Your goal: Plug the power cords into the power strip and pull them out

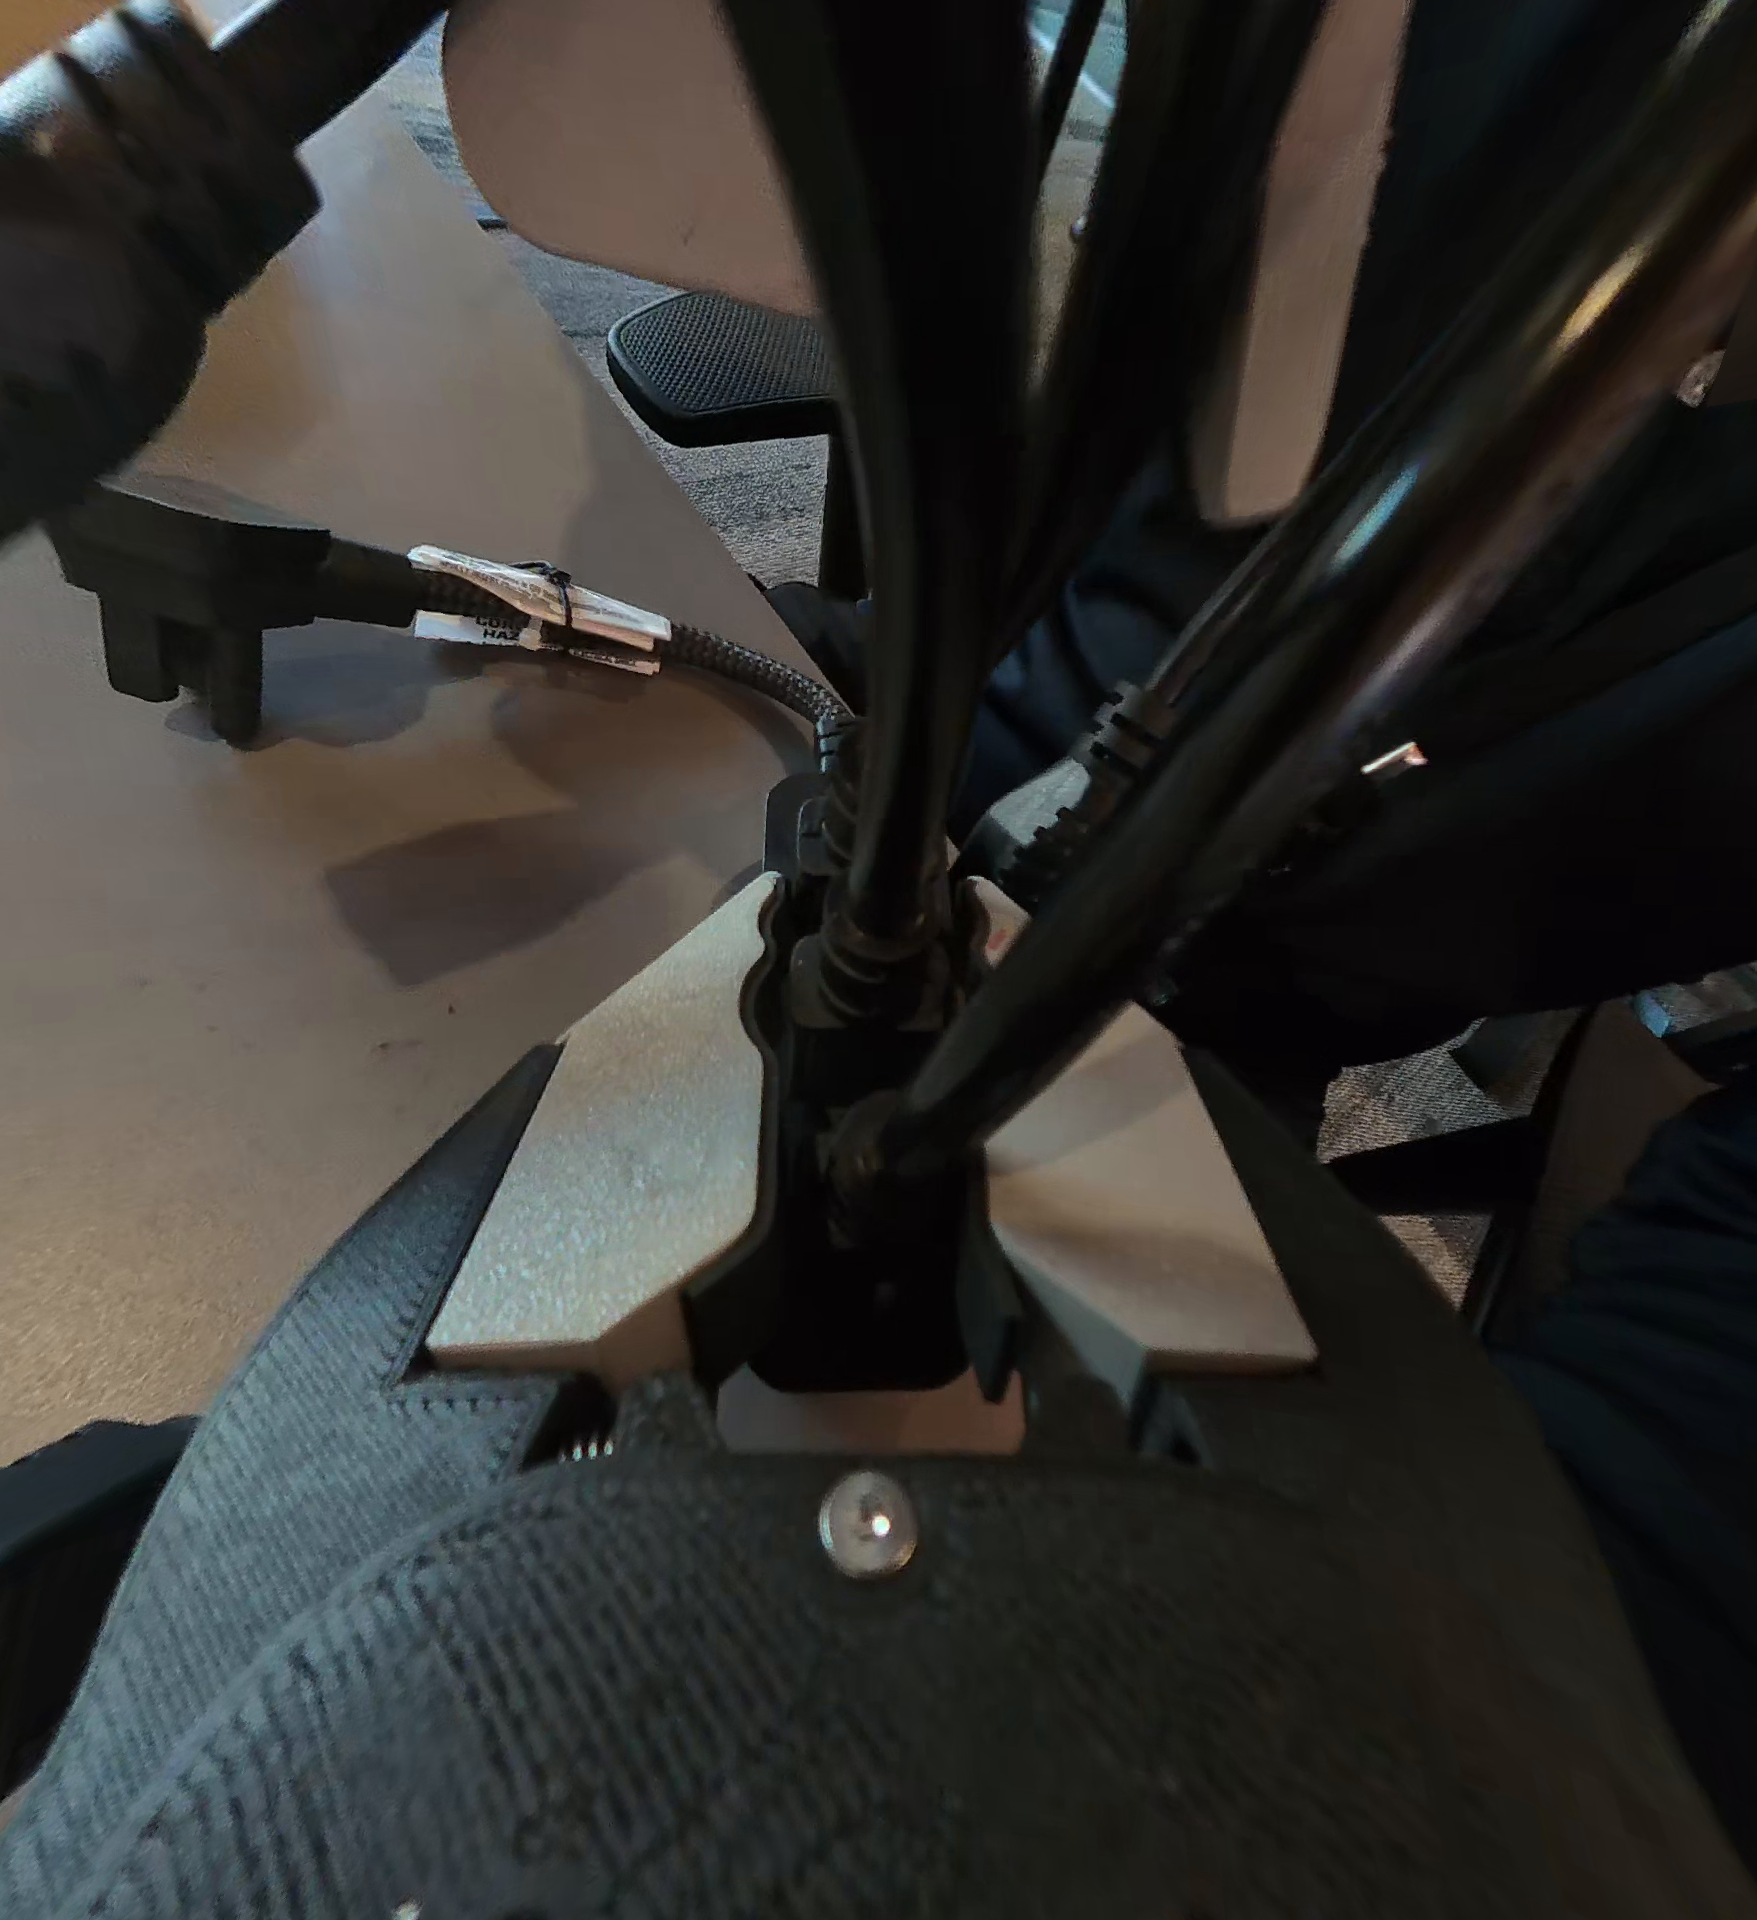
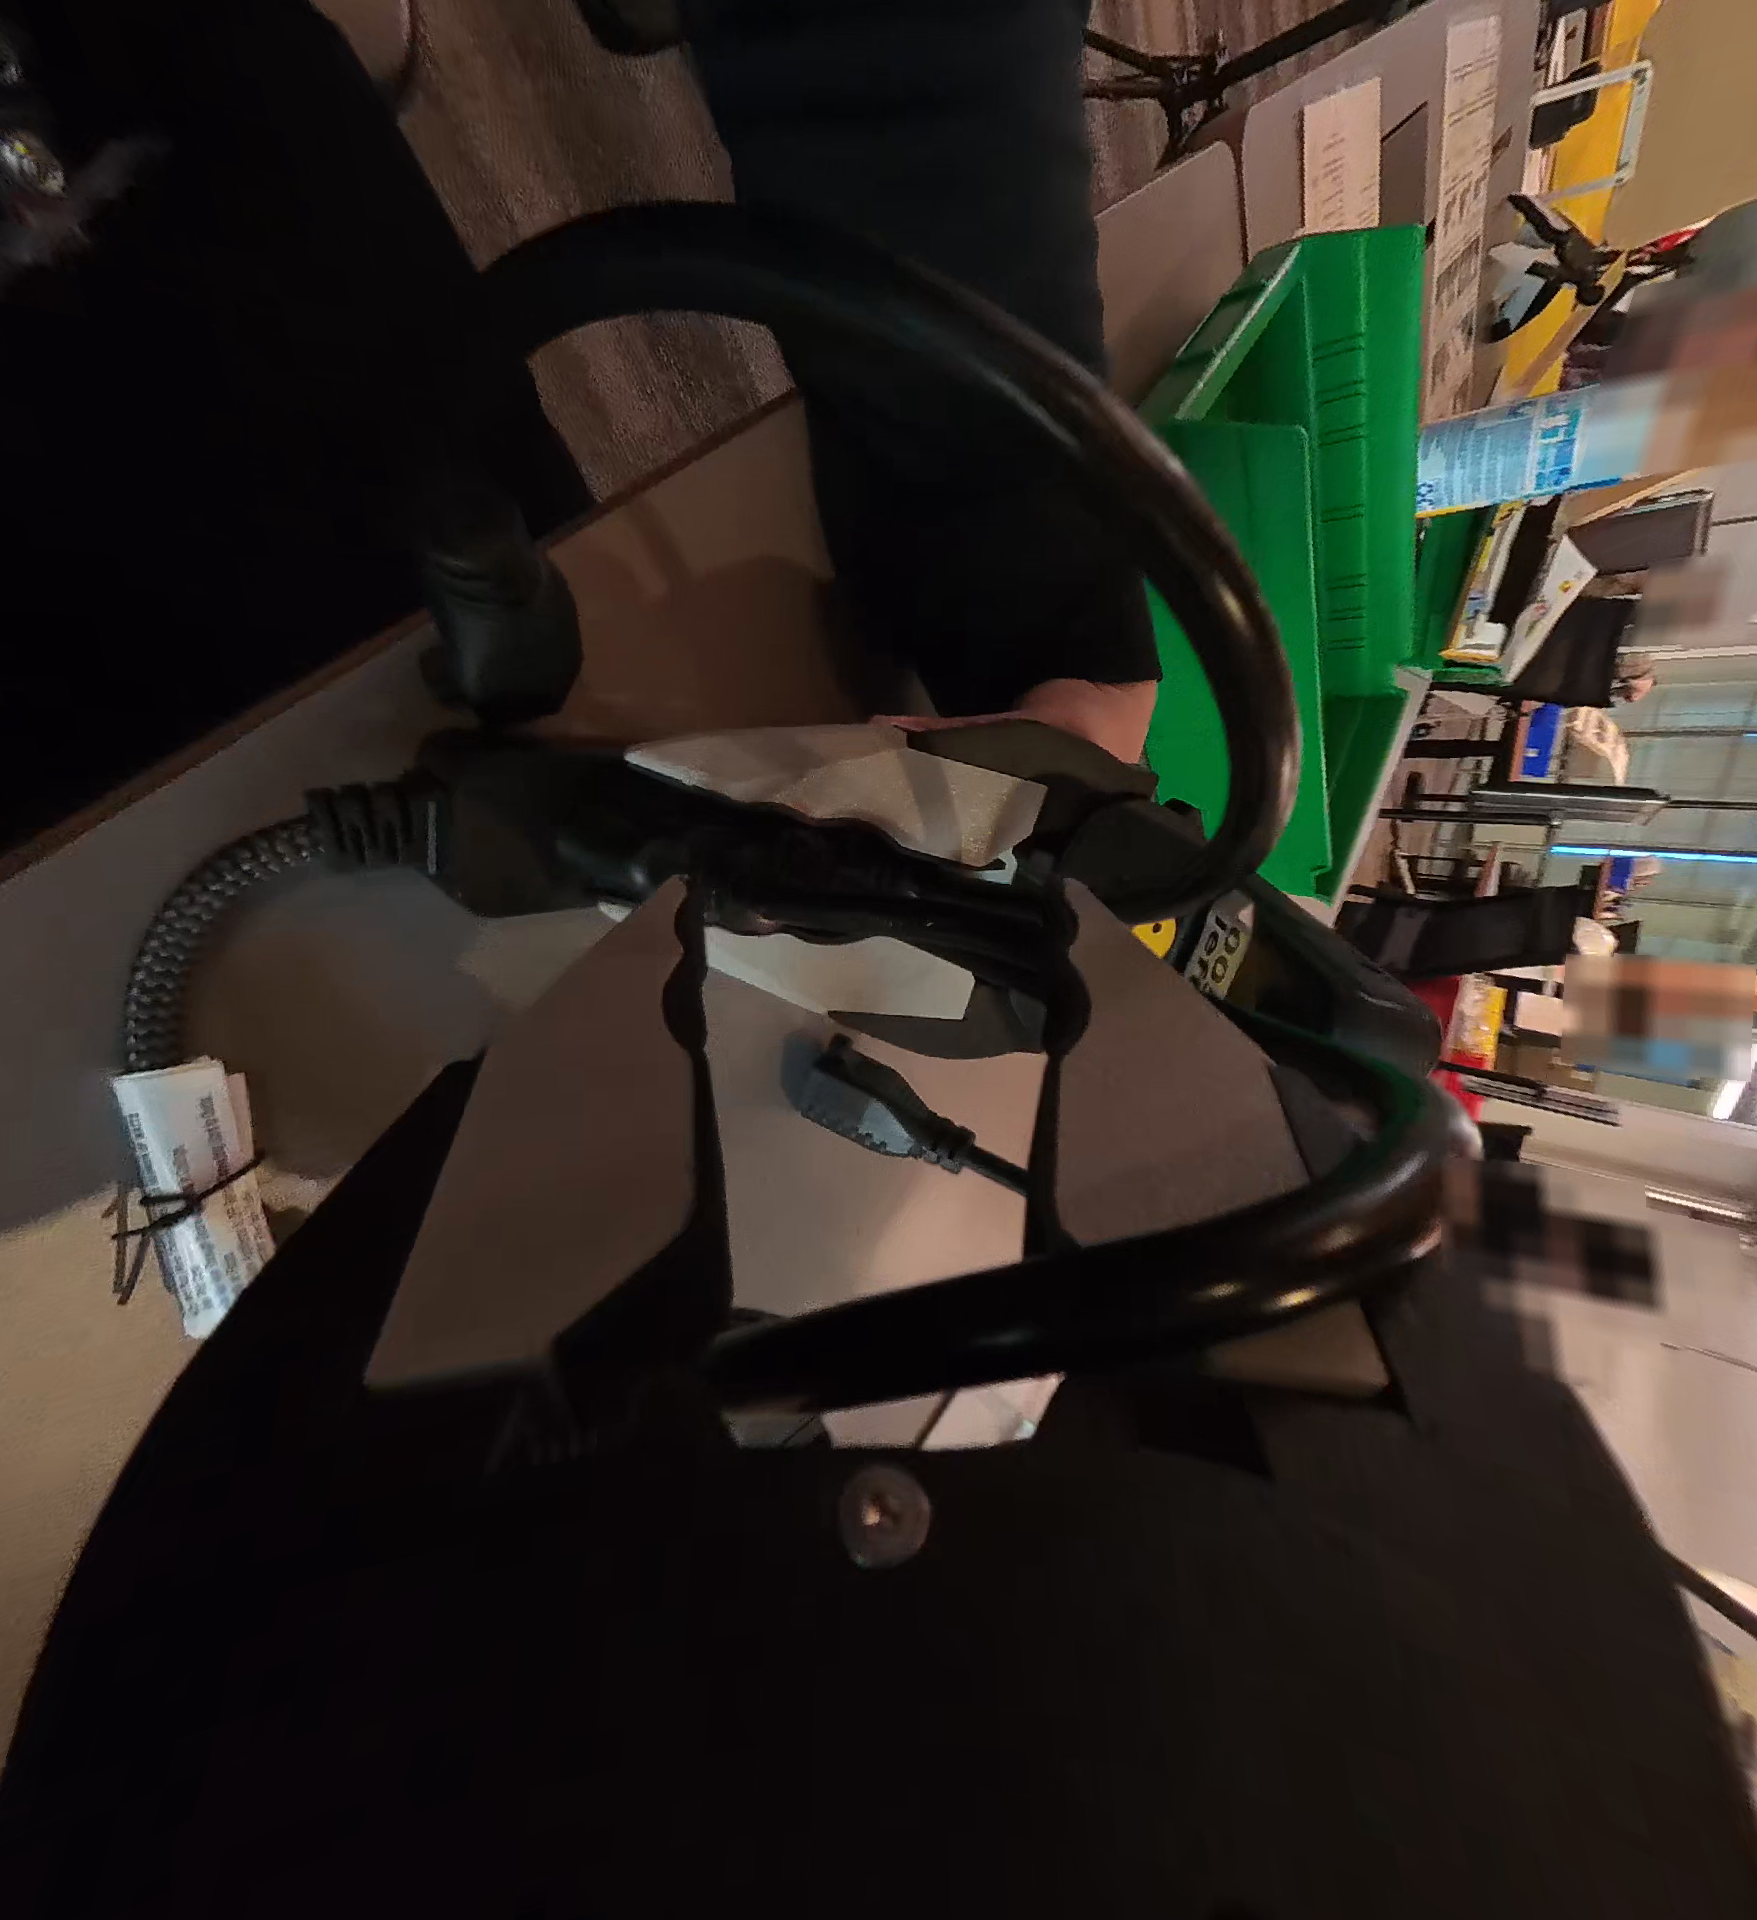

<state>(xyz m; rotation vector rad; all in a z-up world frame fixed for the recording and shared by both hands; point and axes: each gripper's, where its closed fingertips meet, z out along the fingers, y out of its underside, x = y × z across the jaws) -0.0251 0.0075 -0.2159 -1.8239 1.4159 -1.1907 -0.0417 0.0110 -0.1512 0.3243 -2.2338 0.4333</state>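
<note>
We've got the left gripper [image 1: 869,997] with its fingers closed in tight on the narrow black power strip [image 1: 853,1247] — it sits squeezed between the silver pads, just above the beige table [image 1: 230,1039]. Several glossy black power cords [image 1: 895,520] rise out of the strip's top side and fan upward. The strip's own braided black-and-grey cable [image 1: 749,665] curves off left to a flat black plug [image 1: 188,592] resting on the table, with white paper tags [image 1: 541,608] tied round it.

From the other side, our right gripper [image 2: 869,925] has its fingers spread wide around the strip [image 2: 583,821], tips up against it — we can't tell if they're actually pinching anything. A thick black cord [image 2: 1144,499] loops over it. Green plastic bins [image 2: 1310,520] sit behind.
</note>
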